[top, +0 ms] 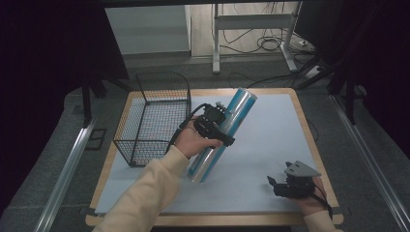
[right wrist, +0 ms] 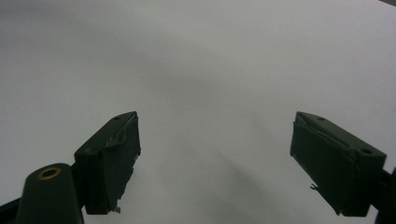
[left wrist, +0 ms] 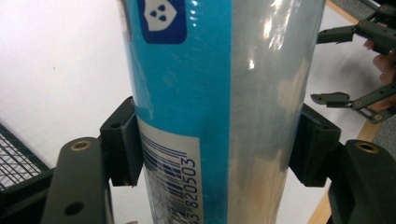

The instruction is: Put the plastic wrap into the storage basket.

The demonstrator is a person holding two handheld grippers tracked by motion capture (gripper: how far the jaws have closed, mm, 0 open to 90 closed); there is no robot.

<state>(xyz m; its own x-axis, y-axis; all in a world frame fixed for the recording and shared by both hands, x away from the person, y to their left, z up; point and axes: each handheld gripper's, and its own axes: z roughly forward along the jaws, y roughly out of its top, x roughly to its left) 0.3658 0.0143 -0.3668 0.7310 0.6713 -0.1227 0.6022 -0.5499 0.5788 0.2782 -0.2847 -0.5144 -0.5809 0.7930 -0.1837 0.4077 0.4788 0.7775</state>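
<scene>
Blue tube (top: 223,135): a long, glossy blue-and-silver cylinder, tilted above the white mat (top: 270,145) near the middle of the table, its lower end toward you and its far end pointing away.
Left gripper (top: 223,126): your jaws were clamped across the tube's width, roughly at mid-length; in the left gripper view the pads (left wrist: 122,142) pressed on either side of the barcode label (left wrist: 170,179).
Right gripper (top: 276,182): it hovered low over the mat at the near right corner, jaws spread wide with nothing between them.
Wire basket (top: 153,118): it stood just left of the tube, on the table's left side, with nothing visible inside.
Slip risk: the wrap looked slick and the pads met a curved wall, so the tube could have slid down through the grip or rotated in it.
Swing risk: with so much length either side of the grip, a quick turn of your wrist could have knocked the lower end on the mat or the upper end on the basket rim.
Fit risk: the tube looked longer than the basket is wide, so it could have come to rest propped on the rim and tipped out.
</scene>
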